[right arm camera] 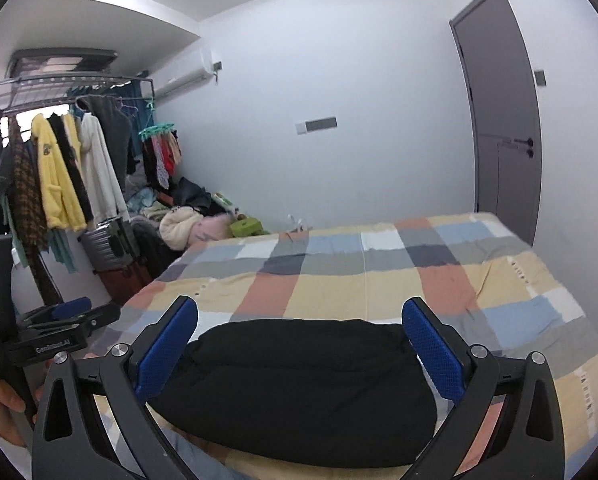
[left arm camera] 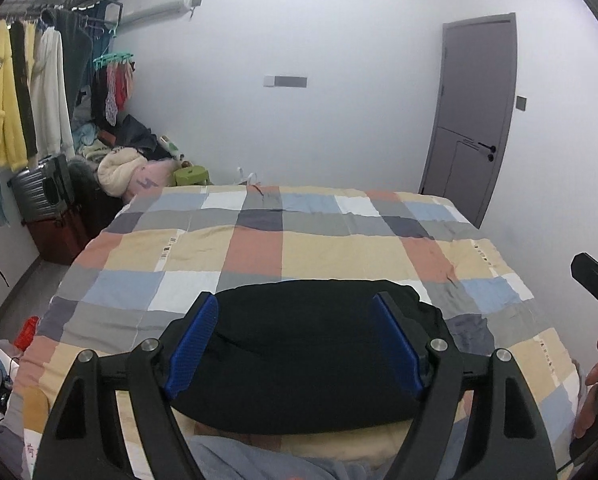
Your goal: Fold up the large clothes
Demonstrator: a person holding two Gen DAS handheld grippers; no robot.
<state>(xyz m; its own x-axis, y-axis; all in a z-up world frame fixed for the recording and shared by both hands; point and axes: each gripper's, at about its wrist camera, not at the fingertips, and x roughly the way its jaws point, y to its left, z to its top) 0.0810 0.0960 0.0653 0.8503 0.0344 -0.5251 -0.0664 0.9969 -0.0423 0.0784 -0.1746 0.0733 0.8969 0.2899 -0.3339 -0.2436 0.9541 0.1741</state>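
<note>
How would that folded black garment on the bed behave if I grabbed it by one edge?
The black garment looks like soft cloth with rounded folds, so it would probably sag and unfold. Its puffy bulk suggests it is light for its size. On the checked bedcover it should drag, not slide.

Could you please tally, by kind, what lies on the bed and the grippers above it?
Folded black garment on the checked patchwork bedcover: 1
Open black two-finger grippers with blue pads, left gripper and right gripper, nothing held: 2
Total: 3
</note>
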